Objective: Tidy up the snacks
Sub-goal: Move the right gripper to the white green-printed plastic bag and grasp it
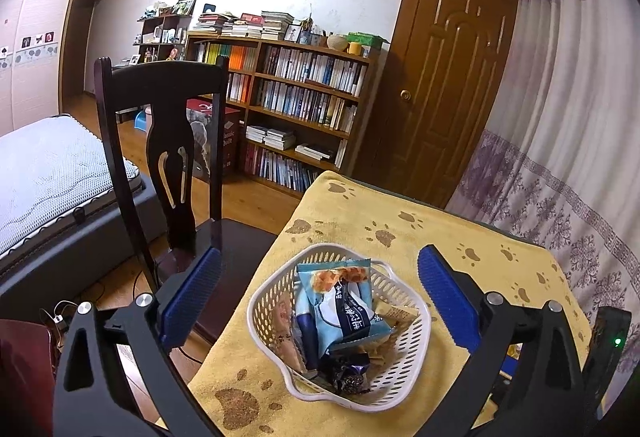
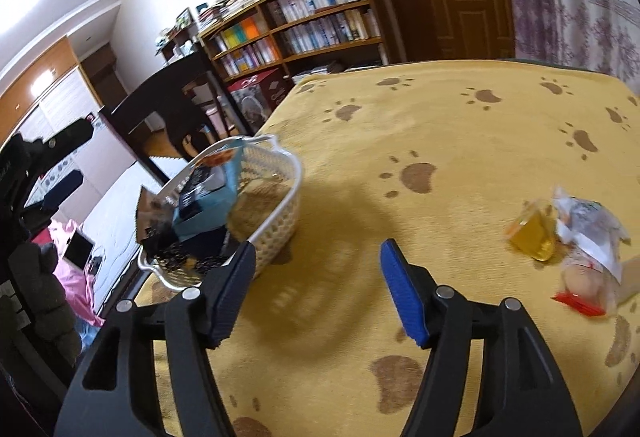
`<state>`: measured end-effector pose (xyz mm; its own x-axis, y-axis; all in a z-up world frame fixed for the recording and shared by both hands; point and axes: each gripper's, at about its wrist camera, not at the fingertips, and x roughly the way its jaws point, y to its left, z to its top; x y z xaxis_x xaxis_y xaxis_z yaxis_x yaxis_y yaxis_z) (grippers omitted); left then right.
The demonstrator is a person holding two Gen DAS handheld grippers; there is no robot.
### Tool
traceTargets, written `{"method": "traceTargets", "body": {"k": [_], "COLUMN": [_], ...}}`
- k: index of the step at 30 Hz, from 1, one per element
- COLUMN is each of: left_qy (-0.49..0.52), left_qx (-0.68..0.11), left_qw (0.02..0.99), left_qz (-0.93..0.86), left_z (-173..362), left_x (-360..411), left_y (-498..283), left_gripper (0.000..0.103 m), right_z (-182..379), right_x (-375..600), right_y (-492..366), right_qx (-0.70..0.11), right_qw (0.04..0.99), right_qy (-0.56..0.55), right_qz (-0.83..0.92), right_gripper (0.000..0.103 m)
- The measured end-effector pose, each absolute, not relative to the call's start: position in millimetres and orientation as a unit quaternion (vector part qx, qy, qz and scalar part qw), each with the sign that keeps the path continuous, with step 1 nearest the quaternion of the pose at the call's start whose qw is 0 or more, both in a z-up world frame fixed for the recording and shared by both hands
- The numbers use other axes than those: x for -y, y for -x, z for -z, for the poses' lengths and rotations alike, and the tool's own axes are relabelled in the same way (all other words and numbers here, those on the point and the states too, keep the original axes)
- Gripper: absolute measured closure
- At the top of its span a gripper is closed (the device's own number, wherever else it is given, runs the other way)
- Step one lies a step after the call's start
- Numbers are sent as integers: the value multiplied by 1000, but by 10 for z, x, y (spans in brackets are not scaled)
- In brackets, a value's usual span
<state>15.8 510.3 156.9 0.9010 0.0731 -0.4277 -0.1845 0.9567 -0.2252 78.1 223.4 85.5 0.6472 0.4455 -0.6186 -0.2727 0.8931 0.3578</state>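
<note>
A white perforated basket (image 1: 414, 321) sits on the yellow paw-print cloth (image 1: 360, 213) and holds several snack packets, a light blue one (image 1: 340, 301) on top. My left gripper (image 1: 320, 277) hovers above the basket, open wide, nothing between its blue pads. In the right wrist view the basket (image 2: 276, 225) stands at the left with the blue packet (image 2: 212, 205) inside. My right gripper (image 2: 316, 265) is open and empty over bare cloth, just right of the basket. Farther right lie a yellow jelly cup (image 2: 534, 233) and a clear wrapped snack (image 2: 588, 265).
A dark wooden chair (image 1: 168, 133) stands at the table's left edge. A bed (image 1: 48, 173) lies beyond it; a bookshelf (image 1: 296, 101) and a door (image 1: 444, 77) line the far wall. Curtains (image 1: 568, 117) hang at the right. Open cloth (image 2: 440, 125) stretches behind the snacks.
</note>
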Motion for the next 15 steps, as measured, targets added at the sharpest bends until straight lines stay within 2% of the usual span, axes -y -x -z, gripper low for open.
{"method": "traceTargets", "body": {"k": [4, 15], "left_qy": [128, 122], "left_qx": [-213, -216], "left_qw": [966, 967], "left_qz": [-65, -60], "left_z": [-1568, -1557], "left_x": [-5082, -5051], "left_y": [-161, -167], "left_gripper": [3, 3], "right_z": [-835, -767], "right_x": [-2037, -1315], "right_y": [-769, -790], "right_qx": [-365, -360], "right_qw": [904, 915], "right_qy": [-129, -143], "right_qz": [-183, -110], "right_gripper": [31, 31]}}
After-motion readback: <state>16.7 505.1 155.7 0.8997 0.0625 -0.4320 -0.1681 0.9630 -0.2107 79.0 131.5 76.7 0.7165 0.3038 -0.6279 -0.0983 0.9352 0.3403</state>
